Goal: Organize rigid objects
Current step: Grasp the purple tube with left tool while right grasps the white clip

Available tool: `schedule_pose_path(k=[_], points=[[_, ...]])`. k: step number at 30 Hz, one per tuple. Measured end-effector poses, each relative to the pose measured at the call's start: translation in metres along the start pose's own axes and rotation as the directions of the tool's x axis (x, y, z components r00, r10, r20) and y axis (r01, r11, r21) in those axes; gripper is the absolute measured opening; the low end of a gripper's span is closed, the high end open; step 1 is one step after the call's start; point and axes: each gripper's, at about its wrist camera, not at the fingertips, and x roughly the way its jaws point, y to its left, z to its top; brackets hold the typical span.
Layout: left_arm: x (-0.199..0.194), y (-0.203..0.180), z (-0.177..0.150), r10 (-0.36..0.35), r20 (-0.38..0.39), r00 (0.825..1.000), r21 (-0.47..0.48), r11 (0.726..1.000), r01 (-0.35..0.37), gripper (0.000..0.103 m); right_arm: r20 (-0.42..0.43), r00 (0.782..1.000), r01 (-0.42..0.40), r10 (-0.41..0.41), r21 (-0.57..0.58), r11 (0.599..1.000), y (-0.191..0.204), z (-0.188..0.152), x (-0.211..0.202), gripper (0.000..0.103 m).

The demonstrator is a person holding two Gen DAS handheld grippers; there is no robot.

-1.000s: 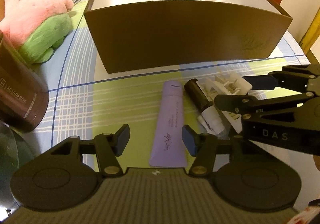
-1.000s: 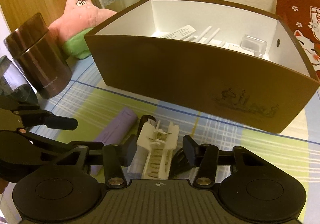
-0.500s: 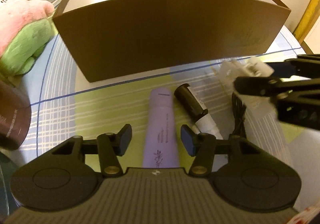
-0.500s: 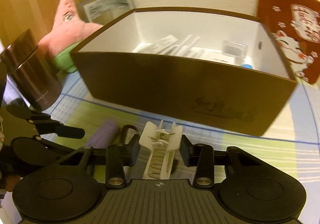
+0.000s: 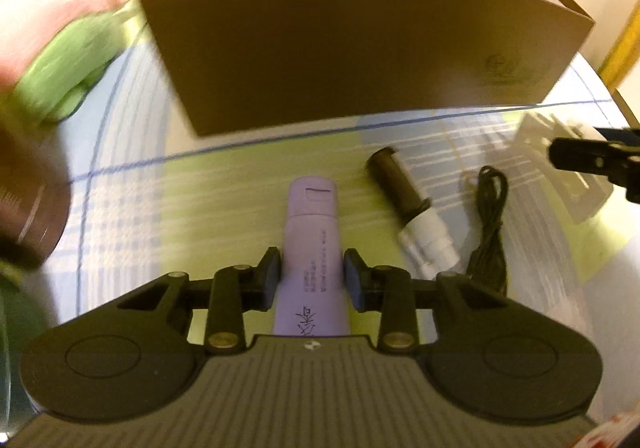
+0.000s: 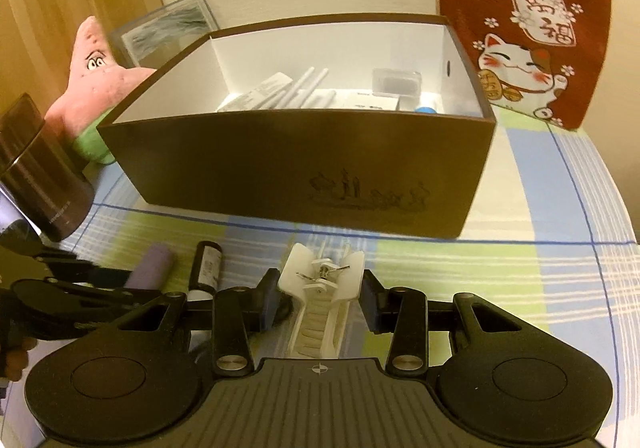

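The left gripper straddles the lower half of a lilac tube that lies flat on the checked tablecloth, cap end pointing away toward the box. Its pads sit just at the tube's sides; whether they press it or only flank it cannot be told. To the tube's right lie a dark-capped vial with a white body, angled, and beyond that a coiled black cord; all three are close together but apart.

The right gripper has a white plastic clip with a metal spring between its fingers. The left pad touches the clip's side — the right pad looks just off it, so a firm hold is not certain. In the left view the clip appears blurred, up off the cloth near the table's right edge.

Farther on stands the brown box, open-topped and white inside, taking up the middle of the table; white sticks, small packets and a clear case lie on its floor. Left of it are a dark metal flask and a pink star plush — behind the box's right corner, a red cat cushion.
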Motion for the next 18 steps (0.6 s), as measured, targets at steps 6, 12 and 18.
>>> schedule_pose_path(k=[6,12,18], points=[[-0.015,0.014,-0.019,0.017,-0.029,0.999,-0.060,0.998,-0.019,0.031,-0.026,1.000,-0.007,0.007,0.008,1.000,-0.001,-0.009,-0.002,0.039],[-0.013,0.013,-0.017,0.040,-0.035,0.999,-0.060,0.997,-0.042,0.031,-0.024,1.000,-0.017,0.017,-0.004,1.000,0.003,-0.011,-0.005,0.039],[-0.010,0.009,-0.014,0.046,-0.026,0.999,-0.064,0.997,-0.048,0.029,-0.018,1.000,-0.018,0.017,-0.009,1.000,0.003,-0.011,-0.011,0.039]])
